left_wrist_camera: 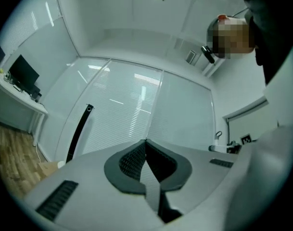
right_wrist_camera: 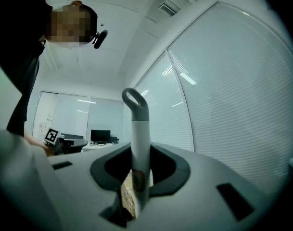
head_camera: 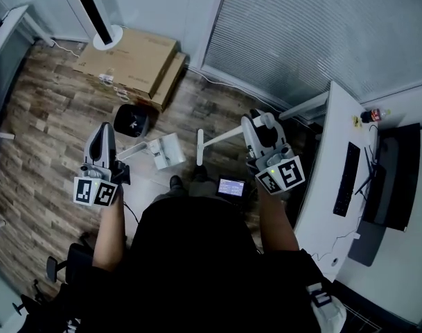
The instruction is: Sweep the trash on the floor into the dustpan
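Observation:
The white dustpan point(head_camera: 168, 151) lies on the wood floor in front of my feet. Its thin handle point(head_camera: 131, 150) runs left to my left gripper point(head_camera: 105, 129). In the left gripper view this gripper point(left_wrist_camera: 146, 146) is shut on a flat grey-white strip point(left_wrist_camera: 152, 189), the dustpan's handle. My right gripper point(head_camera: 256, 116) is shut on the white broom handle point(right_wrist_camera: 139, 138), which stands upright between the jaws with a grey loop point(right_wrist_camera: 134, 100) on top. The broom's shaft point(head_camera: 224, 136) slants down to its head point(head_camera: 199, 148) beside the dustpan. I see no trash on the floor.
A black bin point(head_camera: 132, 120) stands just beyond the dustpan, with flat cardboard boxes point(head_camera: 131, 57) and a white stand point(head_camera: 103, 37) behind it. A white desk point(head_camera: 335, 158) with a keyboard point(head_camera: 346, 179) runs along the right. A small screen point(head_camera: 231, 186) hangs at my waist.

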{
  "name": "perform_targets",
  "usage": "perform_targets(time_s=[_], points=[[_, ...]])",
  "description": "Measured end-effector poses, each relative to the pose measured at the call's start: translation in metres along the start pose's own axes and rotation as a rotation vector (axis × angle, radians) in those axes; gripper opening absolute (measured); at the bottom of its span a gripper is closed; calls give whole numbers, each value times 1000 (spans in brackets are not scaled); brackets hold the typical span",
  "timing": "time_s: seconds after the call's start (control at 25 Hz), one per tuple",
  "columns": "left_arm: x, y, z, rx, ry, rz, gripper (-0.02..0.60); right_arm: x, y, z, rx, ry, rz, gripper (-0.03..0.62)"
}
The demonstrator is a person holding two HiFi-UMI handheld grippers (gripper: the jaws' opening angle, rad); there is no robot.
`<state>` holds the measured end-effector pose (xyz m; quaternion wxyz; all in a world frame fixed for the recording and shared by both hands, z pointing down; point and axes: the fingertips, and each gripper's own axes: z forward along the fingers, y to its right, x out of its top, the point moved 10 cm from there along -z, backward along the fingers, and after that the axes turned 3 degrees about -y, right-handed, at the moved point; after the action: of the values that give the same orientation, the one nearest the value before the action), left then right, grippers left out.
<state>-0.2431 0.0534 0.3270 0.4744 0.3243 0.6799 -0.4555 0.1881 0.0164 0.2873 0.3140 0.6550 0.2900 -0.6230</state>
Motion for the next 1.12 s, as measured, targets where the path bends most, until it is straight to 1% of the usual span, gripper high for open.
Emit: perform_targets(time_s=[0.04, 0.16, 0.24, 0.36, 0.52, 0.64, 0.68, 0.84, 0.92, 1.12], points=[[-1, 1, -3, -8, -15, 10, -5, -6, -2, 1, -5, -15, 11, 87], [5, 11, -11, -35, -25, 97, -5, -18, -8, 1, -12, -55, 37, 88], [9, 17, -14, -60, -15, 137, -5, -20, -11, -1, -13, -54, 41, 88], [2, 24, -17, -73, -61, 193, -5, -21, -14, -3, -11, -41, 40, 87], [-12, 38, -20, -101, -96, 193, -5, -27, -18, -6, 17, -48, 42, 87], [-22, 47, -20, -126, -152, 159, -5, -29, -18, -8, 49, -58, 48, 89], [-23, 52, -19, -130, -158, 154, -5, -30, -16, -9, 57, -59, 52, 87], [-22, 70, -21, -105, -138, 163, -5, -28, -9, -19, 99, -56, 45, 89], [-24, 81, -21, -97, -143, 180, -5, -25, -4, -29, 114, -43, 46, 89], [-35, 108, -22, -88, -158, 172, -5, -30, 12, -48, 137, -38, 71, 89]])
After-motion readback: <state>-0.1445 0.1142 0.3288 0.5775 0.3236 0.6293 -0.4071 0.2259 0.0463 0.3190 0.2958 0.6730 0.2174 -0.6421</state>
